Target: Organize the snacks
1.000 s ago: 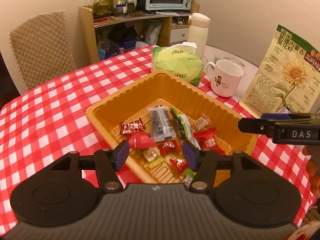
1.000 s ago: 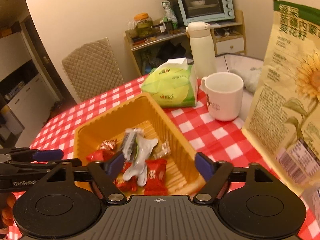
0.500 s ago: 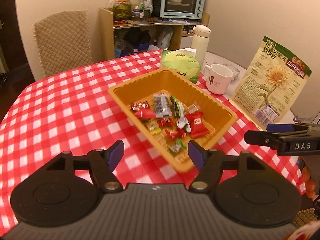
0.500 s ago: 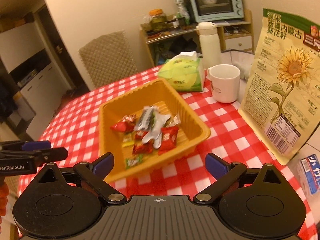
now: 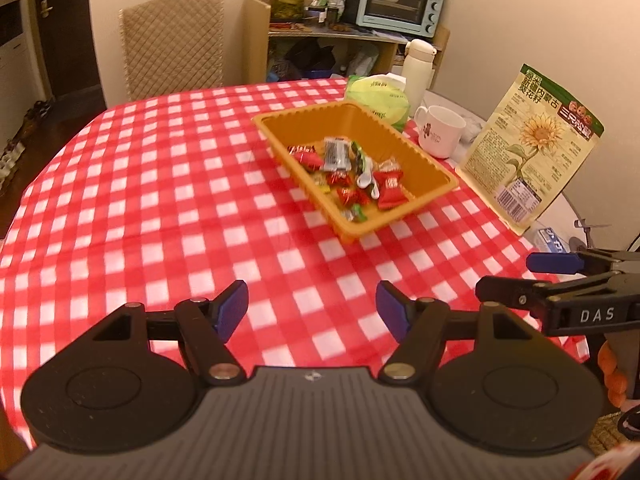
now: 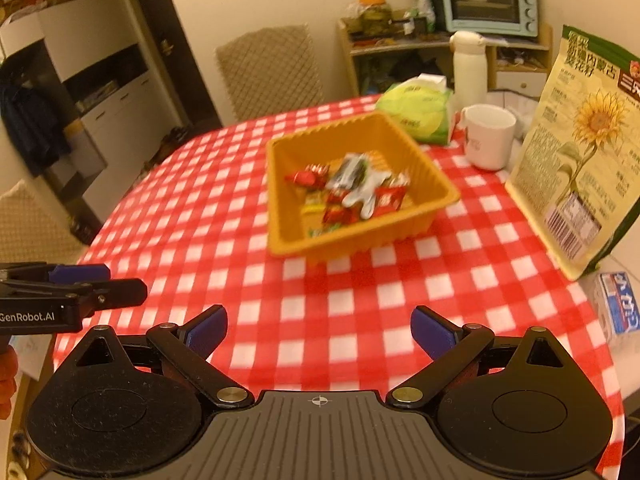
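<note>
An orange plastic tray (image 5: 416, 148) (image 6: 288, 240) sits on the red-checked tablecloth, right of centre. Several wrapped snacks (image 5: 352, 176) (image 6: 352, 188) lie loose inside it, mostly red wrappers, with one silver and one white-green. My left gripper (image 5: 312, 312) is open and empty, low over the near part of the table, well short of the tray. My right gripper (image 6: 319, 330) is open and empty, also near the table's front edge. Each gripper shows side-on in the other's view, the right one (image 5: 560, 276) and the left one (image 6: 80, 288).
A sunflower-seed bag (image 5: 532, 148) (image 6: 580, 144) stands at the right. A white mug (image 5: 440, 136) (image 6: 488, 136), green tissue pack (image 5: 380, 96) (image 6: 420, 116) and white flask (image 5: 416, 68) stand behind the tray. A blue-white box (image 6: 618, 304) lies at the right edge. A padded chair (image 5: 172, 40) is behind the table.
Both grippers have pulled back and up from the tray, which now looks smaller and farther. Both stay open and empty.
</note>
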The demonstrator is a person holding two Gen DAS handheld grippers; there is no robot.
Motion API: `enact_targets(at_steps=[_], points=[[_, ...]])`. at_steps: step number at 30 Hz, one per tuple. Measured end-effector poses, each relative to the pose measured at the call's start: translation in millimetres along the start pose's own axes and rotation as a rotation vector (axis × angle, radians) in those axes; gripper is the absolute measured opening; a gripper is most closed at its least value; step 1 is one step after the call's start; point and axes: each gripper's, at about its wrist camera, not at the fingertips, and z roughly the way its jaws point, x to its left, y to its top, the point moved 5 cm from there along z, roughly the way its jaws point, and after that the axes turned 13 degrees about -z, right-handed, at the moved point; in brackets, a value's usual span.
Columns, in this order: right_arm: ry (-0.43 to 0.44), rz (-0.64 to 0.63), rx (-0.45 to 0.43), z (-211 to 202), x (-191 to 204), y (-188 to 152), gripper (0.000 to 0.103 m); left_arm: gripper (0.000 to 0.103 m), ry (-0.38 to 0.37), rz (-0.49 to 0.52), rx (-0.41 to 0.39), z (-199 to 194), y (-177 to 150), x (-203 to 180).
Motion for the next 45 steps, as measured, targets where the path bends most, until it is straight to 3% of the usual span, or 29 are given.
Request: enact_targets(at_steps=[20, 45], points=[[0.063, -0.074, 0.077, -15, 40, -34, 0.098, 0.068, 0.033, -0.074, 0.059, -39, -68, 5], [0.094, -0.108, 0.101, -13, 50, -41, 0.098, 0.068, 0.052, -0.113, 0.043, -49, -75, 12]])
